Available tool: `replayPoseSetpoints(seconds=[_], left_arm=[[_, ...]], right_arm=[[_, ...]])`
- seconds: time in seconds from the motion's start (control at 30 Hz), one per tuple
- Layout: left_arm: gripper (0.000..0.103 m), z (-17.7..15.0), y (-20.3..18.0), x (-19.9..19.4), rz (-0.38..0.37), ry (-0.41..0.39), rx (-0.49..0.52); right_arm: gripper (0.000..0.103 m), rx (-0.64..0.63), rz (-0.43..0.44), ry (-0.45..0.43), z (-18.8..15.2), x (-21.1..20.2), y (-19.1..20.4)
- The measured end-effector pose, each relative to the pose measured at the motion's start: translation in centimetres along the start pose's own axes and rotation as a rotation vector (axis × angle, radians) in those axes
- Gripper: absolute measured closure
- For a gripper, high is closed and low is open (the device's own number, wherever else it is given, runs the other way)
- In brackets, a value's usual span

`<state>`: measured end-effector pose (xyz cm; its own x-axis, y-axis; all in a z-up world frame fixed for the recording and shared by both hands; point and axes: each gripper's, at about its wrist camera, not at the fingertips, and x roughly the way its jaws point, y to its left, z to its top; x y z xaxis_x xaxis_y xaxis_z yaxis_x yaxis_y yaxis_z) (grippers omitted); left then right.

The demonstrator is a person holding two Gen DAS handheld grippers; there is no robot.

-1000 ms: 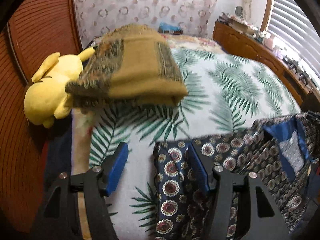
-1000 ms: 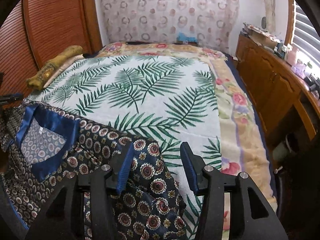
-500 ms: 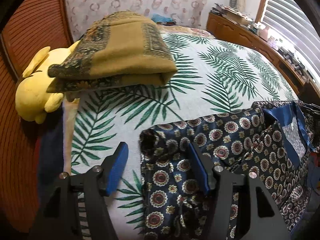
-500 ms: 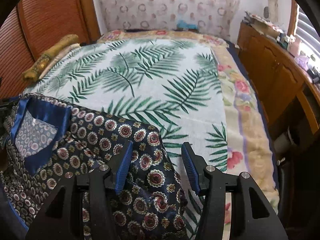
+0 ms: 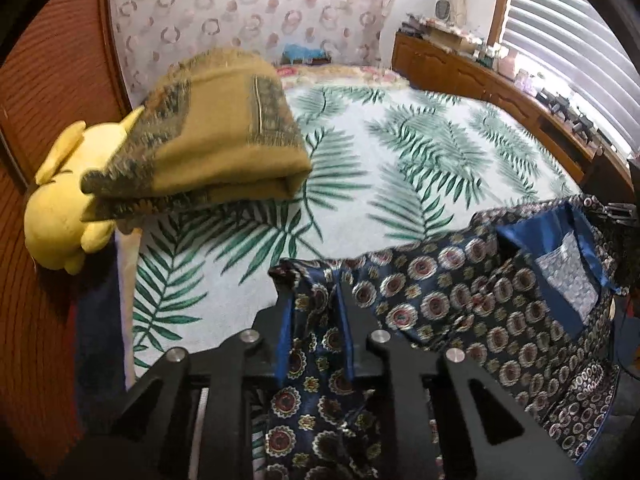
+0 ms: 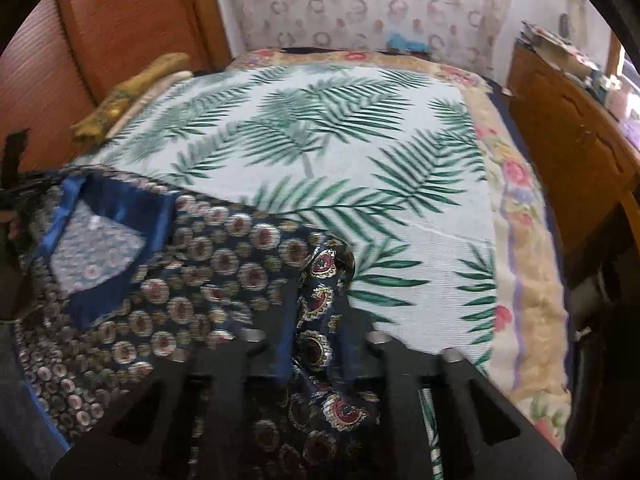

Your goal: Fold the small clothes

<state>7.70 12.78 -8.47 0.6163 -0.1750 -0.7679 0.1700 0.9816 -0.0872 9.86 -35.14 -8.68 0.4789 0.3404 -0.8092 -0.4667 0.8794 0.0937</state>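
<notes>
Navy satin-look garment w/ red-and-gold medallion print (image 5: 460,304) lies at the near edge of the bed, on a white woven bedspread w/ green palm-leaf print (image 5: 400,168). Fabric is shiny and thin; plain blue satin collar/lining w/ a pale inner panel shows at its middle (image 6: 104,236).

Left gripper (image 5: 314,320): black fingers w/ blue pads pinched onto a bunched corner of the garment, cloth puckered between them. Right gripper (image 6: 316,320): same, clamped on the opposite corner, a rounded fold of fabric poking up above the tips.

Beyond the left corner sits a folded mustard-yellow cloth w/ dark patterned border (image 5: 208,144), thick and soft-edged, resting partly against a yellow plush toy (image 5: 60,216) at the bed's left side. Ribbed reddish wood panel (image 5: 48,80) behind it. Right view: floral cream blanket border (image 6: 520,248) runs along the bedspread's far side, wooden cabinet (image 6: 568,128) beside the bed.

Vs 0.5 s ago: both grippers were spread wide over the garment's corners; now both are closed on fabric, and the corners are gathered rather than flat.
</notes>
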Motion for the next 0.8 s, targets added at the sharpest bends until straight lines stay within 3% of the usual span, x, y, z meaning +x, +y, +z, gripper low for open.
replayPoseSetpoints(seconds=[0.07,0.13,0.33,0.43,0.6,0.8], left_arm=[[0.098,0.2,-0.1,-0.8,-0.014,-0.028,-0.003],[0.101,0.3,-0.5,-1.9,-0.021,-0.056,0.004],[0.103,0.5,-1.5,-6.3,-0.048,-0.173,-0.018],[0.103,1.2,-2.0,-10.2,-0.076,-0.274,-0.025],[0.103,4.2,-2.6,-17.3,-0.085,-0.474,-0.031],[0.103,7.9,-2.7,-23.9,-0.060,-0.630,0.000]], right_arm=[[0.094,-0.005,0.003,-0.031,-0.1,-0.7,0.4],[0.097,0.001,0.010,-0.074,-0.2,-1.9,0.6],[0.098,0.008,0.011,-0.212,-0.1,-7.0,1.7],[0.099,0.019,-0.049,-0.298,0.4,-10.6,2.5],[0.099,0.020,-0.077,-0.465,2.0,-17.2,3.7],[0.100,-0.075,-0.115,-0.590,5.7,-23.9,5.4]])
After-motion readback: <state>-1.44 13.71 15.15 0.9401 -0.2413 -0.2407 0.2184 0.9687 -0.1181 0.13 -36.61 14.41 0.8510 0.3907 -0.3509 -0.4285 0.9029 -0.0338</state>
